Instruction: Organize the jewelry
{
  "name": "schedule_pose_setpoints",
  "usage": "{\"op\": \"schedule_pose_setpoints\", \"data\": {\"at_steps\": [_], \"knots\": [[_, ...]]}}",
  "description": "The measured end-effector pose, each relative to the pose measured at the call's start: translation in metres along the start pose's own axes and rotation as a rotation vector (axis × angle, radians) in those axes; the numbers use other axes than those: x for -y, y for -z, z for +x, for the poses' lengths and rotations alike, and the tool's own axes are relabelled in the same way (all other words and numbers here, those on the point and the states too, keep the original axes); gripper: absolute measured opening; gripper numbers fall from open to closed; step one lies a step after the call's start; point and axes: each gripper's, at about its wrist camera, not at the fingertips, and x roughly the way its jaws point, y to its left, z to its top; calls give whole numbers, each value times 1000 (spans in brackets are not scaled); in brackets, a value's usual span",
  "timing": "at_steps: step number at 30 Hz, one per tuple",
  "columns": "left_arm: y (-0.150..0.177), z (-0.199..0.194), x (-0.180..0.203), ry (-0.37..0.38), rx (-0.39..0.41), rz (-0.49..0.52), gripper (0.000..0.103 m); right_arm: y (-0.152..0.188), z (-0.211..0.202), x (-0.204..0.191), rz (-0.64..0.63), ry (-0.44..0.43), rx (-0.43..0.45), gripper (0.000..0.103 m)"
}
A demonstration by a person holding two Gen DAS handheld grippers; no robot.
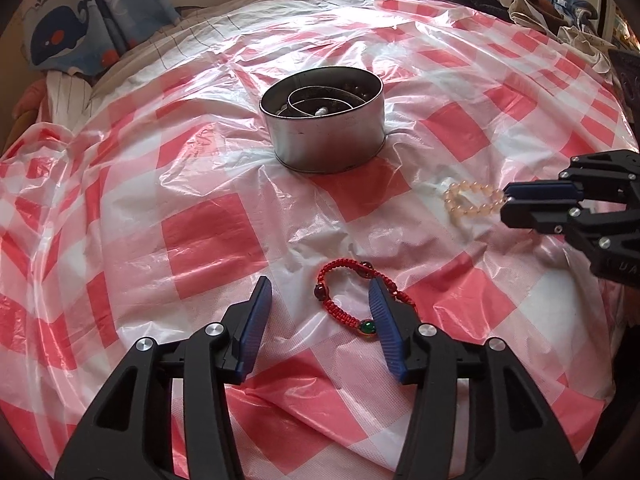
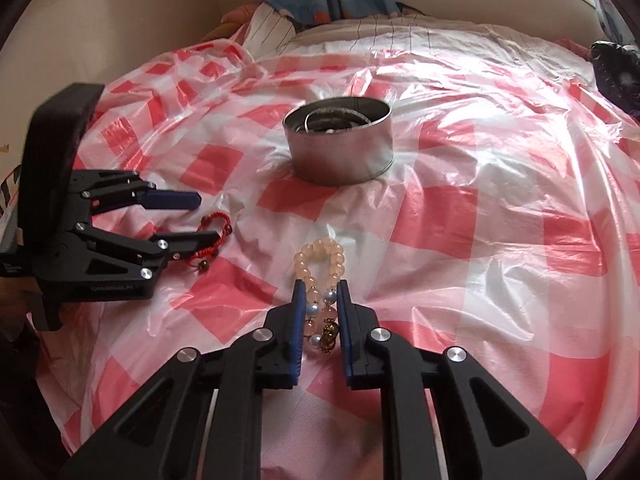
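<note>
Right wrist view: our right gripper pinches the peach bead bracelet, metal tin straight ahead; left gripper spread around the red braided bracelet.

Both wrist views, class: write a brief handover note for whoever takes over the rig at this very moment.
Left tool: open, fingers straddling the red braided bracelet lying on the checked plastic cover; not gripped.
Right tool: shut on the pale bead bracelet, which rests on the cover.
Round metal tin: beyond both, open, already holding some items.
Done: right grasp made.
Left: probably close on the red bracelet and carry both to the tin.
</note>
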Motion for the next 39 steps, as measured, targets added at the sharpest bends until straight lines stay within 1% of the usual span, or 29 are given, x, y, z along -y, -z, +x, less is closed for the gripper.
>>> {"op": "schedule_pose_setpoints", "data": {"at_steps": [4, 5, 6, 7, 8, 9, 11, 12, 14, 15, 16, 17, 18, 19, 24, 30, 36, 39], "knots": [[0, 1, 1, -6, 0, 2, 50, 0, -3, 4, 5, 17, 5, 16], [0, 2, 1, -1, 1, 2, 43, 0, -2, 4, 4, 29, -1, 16], [-1, 1, 1, 16, 2, 2, 18, 1, 0, 6, 12, 42, -10, 23], [-1, 1, 1, 19, 4, -1, 7, 2, 2, 9, 26, 48, -15, 50], [-2, -1, 1, 17, 14, -1, 6, 1, 2, 11, 40, 54, -10, 64], [-3, -5, 2, 32, 29, 1, 6, 0, 1, 12, 46, 54, 9, 69], [-4, -9, 1, 47, 49, -7, 6, -5, 2, 8, 28, 53, 25, 70], [-4, -10, 1, 49, 52, -9, 6, -8, 5, 7, 17, 68, 21, 74], [-4, -8, 2, 42, 48, -7, 6, -8, 19, 7, 8, 95, -22, 75], [-4, -8, 2, 39, 46, -6, 6, -7, 28, 7, 6, 102, -62, 74], [-4, -7, 2, 36, 45, -5, 6, -5, 31, 6, -11, 119, -71, 60], [-4, -7, 2, 32, 46, -6, 6, -5, 30, 2, -32, 104, -65, 44], [-5, -8, 2, 29, 47, -9, 6, -5, 28, 2, -27, 74, -67, 16], [-4, -8, 2, 27, 49, -11, 6, -4, 27, 3, -14, 49, -65, 10], [-4, -7, 0, 2, 42, -8, 7, -2, 14, 4, 7, 43, -16, 9], [-4, -9, 0, -2, 48, -2, 7, -5, 0, 10, 34, 48, 38, 9], [-4, -10, 1, -5, 53, 6, 7, -5, -5, 12, 41, 53, 57, 9], [-4, -8, 2, -17, 46, 10, 7, -5, -2, 13, 44, 55, 46, 9]]}}
